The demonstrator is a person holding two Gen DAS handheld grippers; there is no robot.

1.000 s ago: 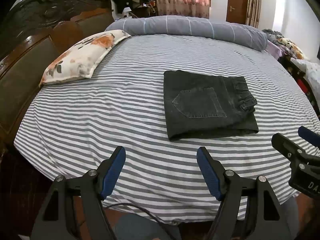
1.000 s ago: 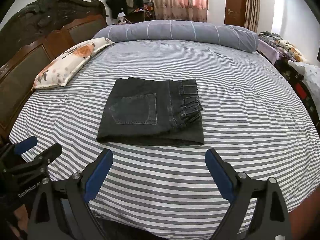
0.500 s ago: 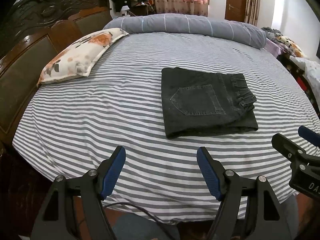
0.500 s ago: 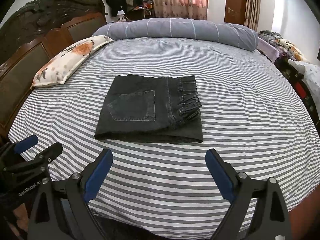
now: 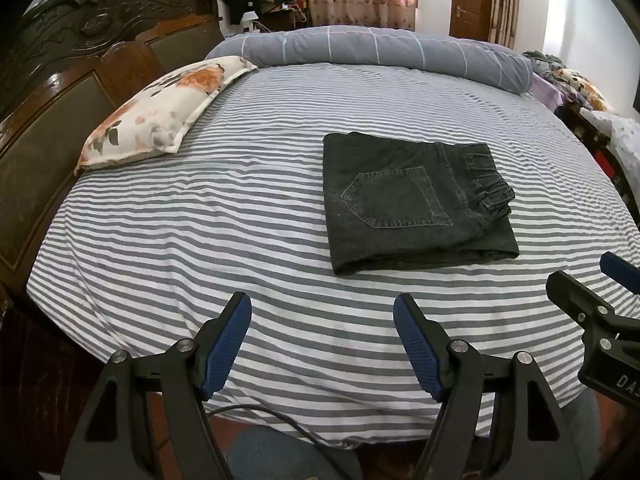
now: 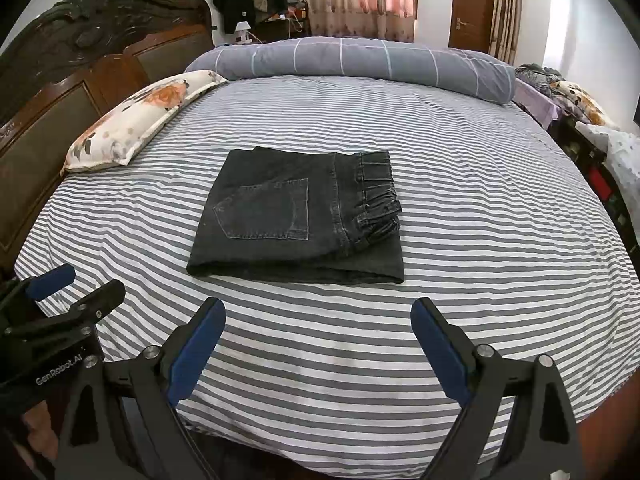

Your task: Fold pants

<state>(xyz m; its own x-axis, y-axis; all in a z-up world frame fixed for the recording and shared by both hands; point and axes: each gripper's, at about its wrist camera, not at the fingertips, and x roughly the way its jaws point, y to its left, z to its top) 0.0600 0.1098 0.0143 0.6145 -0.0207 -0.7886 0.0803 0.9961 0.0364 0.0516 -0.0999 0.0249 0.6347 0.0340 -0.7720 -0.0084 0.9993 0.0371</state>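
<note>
Left wrist: floral pillow (image 5: pixel 160 116) well apart from pants (image 5: pixel 412 204).

Bare striped sheet (image 5: pixel 240 248) around pants (image 5: pixel 412 204)

Folded pants (image 6: pixel 298 216) lie on the striped bed (image 6: pixel 480 208), right tongs (image 6: pixel 318 320) spread apart, empty.

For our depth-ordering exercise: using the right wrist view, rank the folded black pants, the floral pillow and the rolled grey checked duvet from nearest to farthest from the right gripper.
Measured from the right gripper:
1. Folded black pants: straight ahead, mid-bed.
2. Floral pillow: far left, by the headboard.
3. Rolled grey checked duvet: across the far edge of the bed.
</note>
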